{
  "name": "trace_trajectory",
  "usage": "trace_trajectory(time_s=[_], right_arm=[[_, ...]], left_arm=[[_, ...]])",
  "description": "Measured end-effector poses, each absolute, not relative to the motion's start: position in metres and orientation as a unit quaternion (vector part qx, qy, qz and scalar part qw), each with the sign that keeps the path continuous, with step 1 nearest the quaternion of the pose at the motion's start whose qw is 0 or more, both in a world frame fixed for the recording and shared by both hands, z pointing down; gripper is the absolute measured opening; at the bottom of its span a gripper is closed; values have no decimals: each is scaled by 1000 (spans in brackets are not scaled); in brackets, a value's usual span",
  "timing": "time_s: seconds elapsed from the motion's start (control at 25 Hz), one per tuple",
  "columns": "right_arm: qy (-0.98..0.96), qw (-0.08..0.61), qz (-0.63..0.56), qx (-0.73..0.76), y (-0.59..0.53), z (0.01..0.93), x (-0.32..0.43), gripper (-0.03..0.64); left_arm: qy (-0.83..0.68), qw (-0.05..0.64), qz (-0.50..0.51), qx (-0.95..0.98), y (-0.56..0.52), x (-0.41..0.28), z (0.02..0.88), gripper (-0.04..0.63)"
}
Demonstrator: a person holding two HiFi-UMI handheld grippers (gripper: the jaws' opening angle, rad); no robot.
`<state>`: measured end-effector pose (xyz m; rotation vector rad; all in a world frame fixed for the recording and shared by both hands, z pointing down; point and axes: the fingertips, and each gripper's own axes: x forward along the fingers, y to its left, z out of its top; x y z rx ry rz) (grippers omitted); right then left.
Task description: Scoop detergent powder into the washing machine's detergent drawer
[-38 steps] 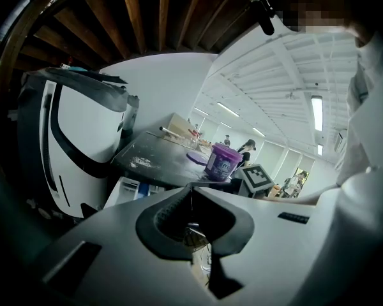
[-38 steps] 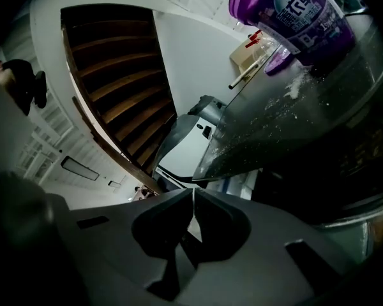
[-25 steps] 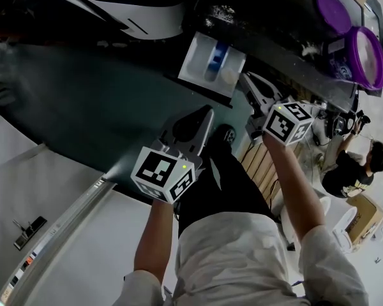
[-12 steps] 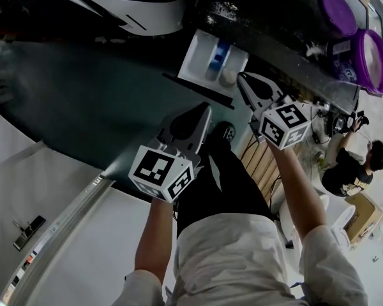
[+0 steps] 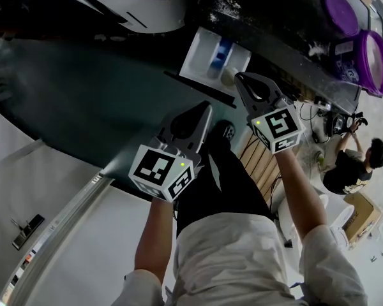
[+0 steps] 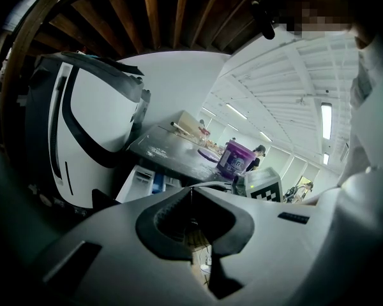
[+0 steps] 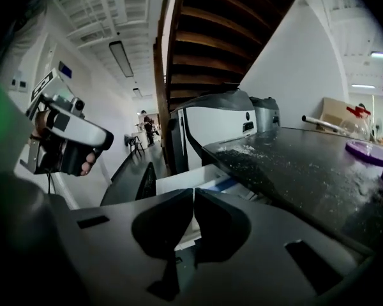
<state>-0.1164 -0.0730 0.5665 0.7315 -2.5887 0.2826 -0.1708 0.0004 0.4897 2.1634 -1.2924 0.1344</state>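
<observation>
We hold the left tongs (image 5: 206, 107) pressed together, gripping nothing, below the open detergent drawer (image 5: 201, 56) and apart from it. We hold the right tongs (image 5: 240, 77) likewise pressed together and empty, their tips just beside the drawer's near right corner. The drawer projects from the washing machine (image 5: 134, 5). The purple detergent tub (image 5: 368, 59) stands open on the dark table (image 5: 274, 24), its lid (image 5: 338, 11) beside it.

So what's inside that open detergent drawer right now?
The detergent drawer shows a blue insert between white compartments. Whether powder lies in them cannot be told, and the right gripper covers its near corner.
</observation>
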Motion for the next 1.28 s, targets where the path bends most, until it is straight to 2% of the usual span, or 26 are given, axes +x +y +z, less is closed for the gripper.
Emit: trace_trajectory(time_s=[0.88,1.28], right_arm=[[-910,319,-168,206,-44,575,-137,12],[-894,341,-226,185,-42,577,-139,12]], left_arm=[[-487,305,49,817,4,-169,493,21],[-495,313,44,810,7,-172,493,21]])
